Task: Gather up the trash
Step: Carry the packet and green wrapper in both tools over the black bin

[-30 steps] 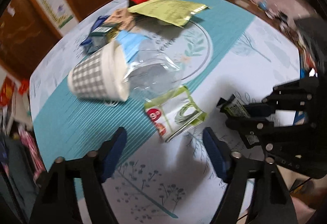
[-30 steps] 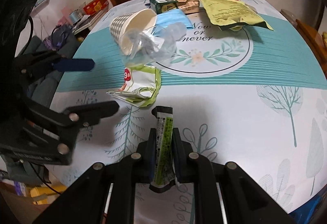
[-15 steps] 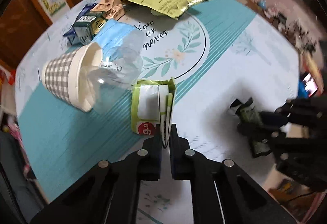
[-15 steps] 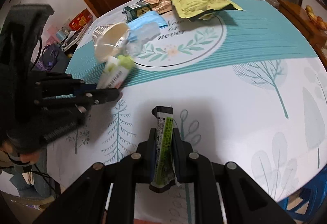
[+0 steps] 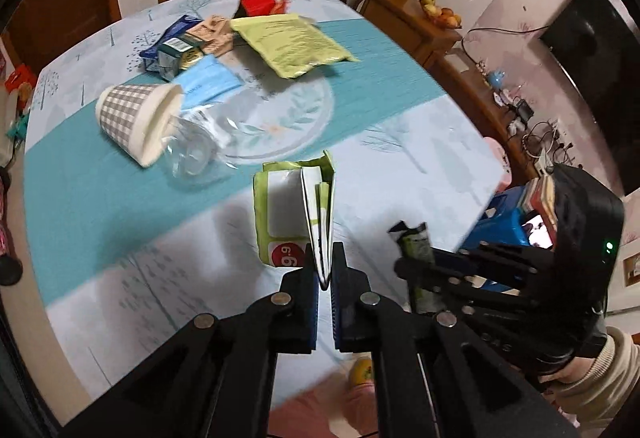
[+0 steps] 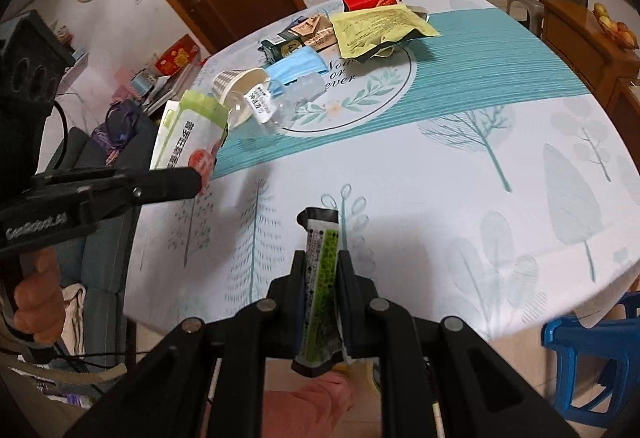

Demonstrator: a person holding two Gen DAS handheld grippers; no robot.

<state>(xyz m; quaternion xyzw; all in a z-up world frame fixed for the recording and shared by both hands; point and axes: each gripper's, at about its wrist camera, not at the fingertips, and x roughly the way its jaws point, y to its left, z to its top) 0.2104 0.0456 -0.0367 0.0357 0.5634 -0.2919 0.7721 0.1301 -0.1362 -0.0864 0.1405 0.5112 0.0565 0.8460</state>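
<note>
Green-white packet [image 5: 294,208] lifted off counter [image 5: 400,142] since a second ago, left jaws clamped on it; right jaws gripping wrapper [image 6: 322,270]; bin-bound next, probably.

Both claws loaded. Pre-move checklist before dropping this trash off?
1. Left claw shut on green wrapper: ok.
2. Wrapper lifted off the table: ok.
3. Right claw shut on snack stick packet: ok.
4. Claws apart from each other: ok.
5. Bin in view: not ok, none seen.
6. Table cleared: not ok; paper cup, blue mask, yellow pouch remain.
</note>
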